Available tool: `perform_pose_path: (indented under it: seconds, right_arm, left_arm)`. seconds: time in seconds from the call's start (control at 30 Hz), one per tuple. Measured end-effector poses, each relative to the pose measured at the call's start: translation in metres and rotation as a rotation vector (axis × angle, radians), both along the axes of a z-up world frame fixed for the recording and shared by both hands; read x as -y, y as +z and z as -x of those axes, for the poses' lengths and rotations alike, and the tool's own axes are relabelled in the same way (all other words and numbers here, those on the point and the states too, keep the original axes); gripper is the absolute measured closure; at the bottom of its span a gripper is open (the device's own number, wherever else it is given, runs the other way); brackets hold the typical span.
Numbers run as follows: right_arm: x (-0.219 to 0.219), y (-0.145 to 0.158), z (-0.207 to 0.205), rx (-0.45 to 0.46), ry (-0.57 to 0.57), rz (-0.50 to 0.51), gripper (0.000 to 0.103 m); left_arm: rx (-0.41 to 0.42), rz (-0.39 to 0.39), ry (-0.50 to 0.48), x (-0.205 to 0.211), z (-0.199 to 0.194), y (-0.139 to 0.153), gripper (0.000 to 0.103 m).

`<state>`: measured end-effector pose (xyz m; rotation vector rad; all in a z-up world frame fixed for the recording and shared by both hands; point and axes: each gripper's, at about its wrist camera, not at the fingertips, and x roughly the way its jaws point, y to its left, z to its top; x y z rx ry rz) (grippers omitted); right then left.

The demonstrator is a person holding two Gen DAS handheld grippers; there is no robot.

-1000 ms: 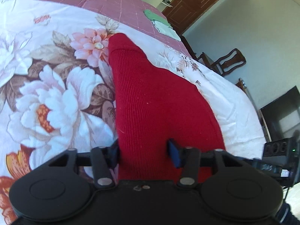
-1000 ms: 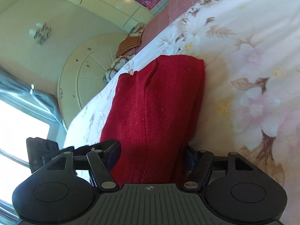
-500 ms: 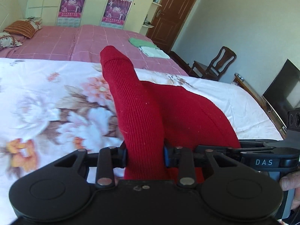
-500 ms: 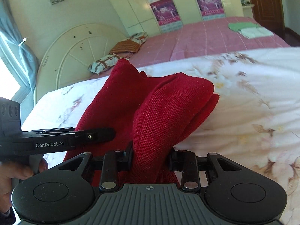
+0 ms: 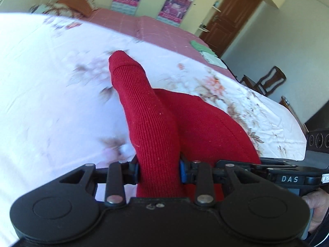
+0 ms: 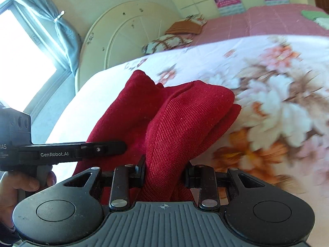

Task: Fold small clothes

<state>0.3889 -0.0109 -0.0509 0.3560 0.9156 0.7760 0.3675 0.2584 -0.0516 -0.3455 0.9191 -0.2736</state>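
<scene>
A red knit garment (image 5: 156,127) hangs lifted above the floral bed sheet (image 5: 51,94). My left gripper (image 5: 159,170) is shut on one bunched edge of it, with a ribbed part sticking out ahead. My right gripper (image 6: 165,173) is shut on another bunched part of the same garment (image 6: 176,123). The two grippers are close side by side: the left one shows in the right wrist view (image 6: 98,149), and the right one shows at the right of the left wrist view (image 5: 287,178).
The floral sheet (image 6: 277,103) covers the near bed. Behind is a pink quilt (image 5: 156,28) with pillows (image 6: 170,41) and folded green cloths (image 5: 205,51). A round headboard (image 6: 127,37), a window at left, a wooden chair (image 5: 265,82) and a door stand around.
Both grippers closed on the red garment and lifted it off the sheet. They have since swung over the bed with the garment bunched between them; the background is blurred.
</scene>
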Motion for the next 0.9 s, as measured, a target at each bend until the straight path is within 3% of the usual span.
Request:
perform_pose_path:
  seconds: [0.07, 0.17, 0.27, 0.33, 0.37, 0.47, 0.53, 0.57, 0.6, 0.63, 0.67, 0.7, 0.77, 0.8, 0.9]
  right_arm:
    - [-0.011, -0.011, -0.003, -0.034, 0.014, -0.016, 0.071]
    - [-0.013, -0.030, -0.007, -0.077, -0.003, 0.005, 0.071]
    - [0.000, -0.044, -0.010, -0.146, -0.034, -0.060, 0.071]
    - [0.002, -0.043, -0.013, -0.145, -0.035, -0.063, 0.069]
    - [0.001, -0.042, -0.013, -0.138, -0.037, -0.052, 0.066]
    - [0.009, -0.030, -0.006, -0.103, -0.081, 0.011, 0.044]
    - [0.023, -0.014, 0.003, -0.054, -0.107, 0.035, 0.044]
    - [0.028, -0.006, 0.007, -0.019, -0.122, 0.043, 0.045]
    - [0.029, 0.004, 0.010, 0.027, -0.131, 0.055, 0.045]
    - [0.027, 0.012, 0.011, 0.072, -0.130, 0.064, 0.047]
    - [0.021, 0.022, 0.011, 0.120, -0.120, 0.076, 0.063]
    - [0.012, 0.028, 0.010, 0.153, -0.104, 0.091, 0.071]
    - [-0.010, 0.033, 0.005, 0.197, -0.071, 0.135, 0.071]
    - [-0.022, 0.030, 0.004, 0.216, -0.060, 0.175, 0.072]
    - [-0.046, 0.003, -0.008, 0.159, -0.026, 0.327, 0.080]
  left_arm:
    - [-0.023, 0.028, 0.003, -0.009, 0.003, -0.017, 0.065]
    - [0.003, 0.139, 0.056, -0.025, 0.010, -0.036, 0.048]
    - [0.053, 0.199, 0.077, -0.031, 0.018, -0.043, 0.046]
    - [0.054, 0.226, 0.083, -0.036, 0.020, -0.043, 0.046]
    - [0.046, 0.234, 0.089, -0.039, 0.021, -0.041, 0.046]
    - [0.071, 0.161, 0.133, -0.053, 0.036, -0.026, 0.024]
    - [0.120, 0.127, 0.125, -0.060, 0.041, -0.012, 0.036]
    - [0.139, 0.133, 0.108, -0.063, 0.040, -0.006, 0.054]
    - [0.158, 0.145, 0.094, -0.064, 0.036, 0.000, 0.062]
    - [0.178, 0.154, 0.079, -0.061, 0.030, 0.004, 0.062]
    - [0.186, 0.155, 0.062, -0.057, 0.022, 0.007, 0.062]
    - [0.183, 0.153, 0.039, -0.050, 0.013, 0.008, 0.062]
    - [0.157, 0.152, -0.016, -0.034, -0.005, 0.000, 0.061]
    - [0.144, 0.115, -0.017, -0.027, -0.012, -0.006, 0.062]
    - [0.088, 0.023, -0.015, -0.016, -0.023, -0.031, 0.060]
